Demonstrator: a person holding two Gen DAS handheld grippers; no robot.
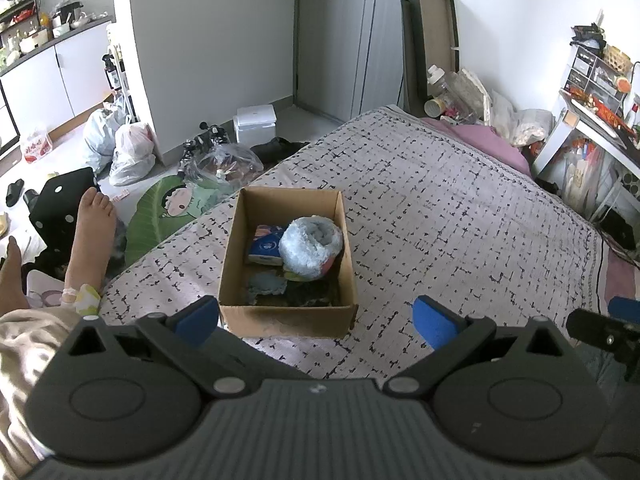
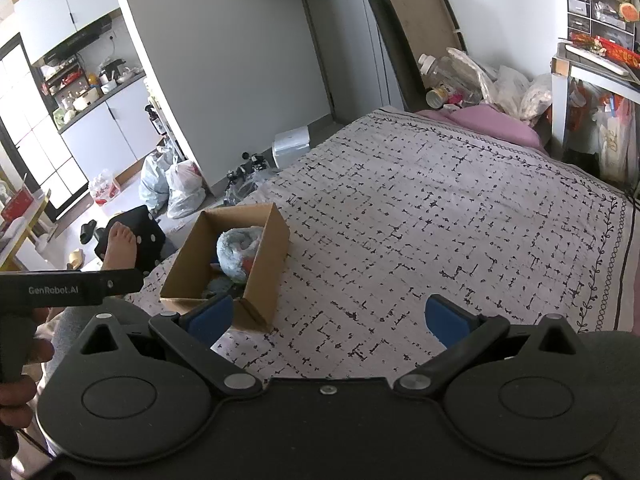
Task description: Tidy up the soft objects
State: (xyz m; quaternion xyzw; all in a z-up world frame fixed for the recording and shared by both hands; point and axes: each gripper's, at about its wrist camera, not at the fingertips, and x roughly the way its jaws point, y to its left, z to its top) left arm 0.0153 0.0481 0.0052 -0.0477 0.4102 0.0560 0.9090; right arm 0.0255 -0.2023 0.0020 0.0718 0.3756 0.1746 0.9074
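Left wrist view: left gripper (image 1: 316,320) is hovering near the box (image 1: 288,316), fingers apart, empty. Right gripper (image 2: 328,320) is hanging over the bedspread (image 2: 440,220), fingers apart. A fluffy roll (image 1: 311,247) is lying in the box.

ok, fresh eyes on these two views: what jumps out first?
The open cardboard box on the patterned bedspread, right ahead of the left tongs, with a fluffy pale-blue roll sitting on top of the other things inside. Both the left and the right tongs are spread wide and empty. Past the bed's left edge, a bare foot sticks out over the cluttered floor.
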